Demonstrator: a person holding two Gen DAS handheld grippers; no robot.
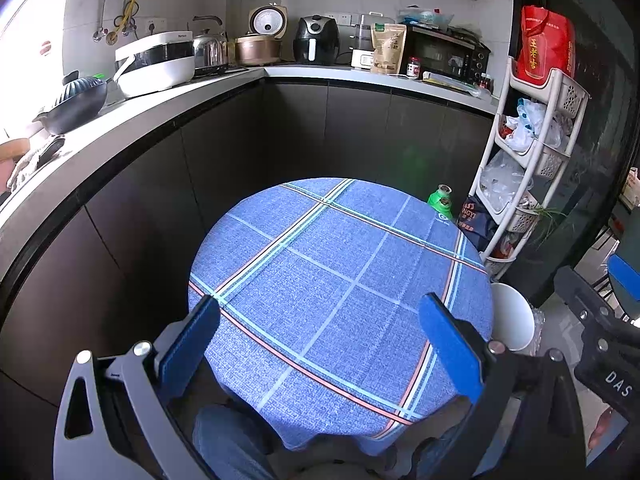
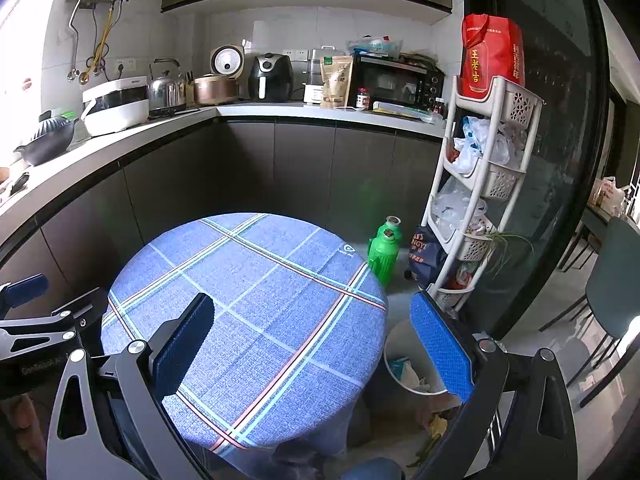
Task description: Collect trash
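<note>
A round table with a blue checked cloth (image 1: 340,276) fills the middle of both views, also in the right wrist view (image 2: 256,304); I see nothing lying on it. A white trash bin (image 2: 404,352) stands on the floor at the table's right, with crumpled paper (image 2: 410,372) inside; its rim shows in the left wrist view (image 1: 514,316). Some scraps (image 2: 436,426) lie on the floor by the bin. My left gripper (image 1: 320,312) is open and empty above the table's near edge. My right gripper (image 2: 316,312) is open and empty, its right finger over the bin.
Two green bottles (image 2: 384,252) stand on the floor behind the table. A white tiered rack (image 2: 480,184) with plastic bags and a red bag stands at the right. A dark-fronted counter (image 1: 200,92) with appliances wraps the left and back. A chair (image 2: 612,300) is at far right.
</note>
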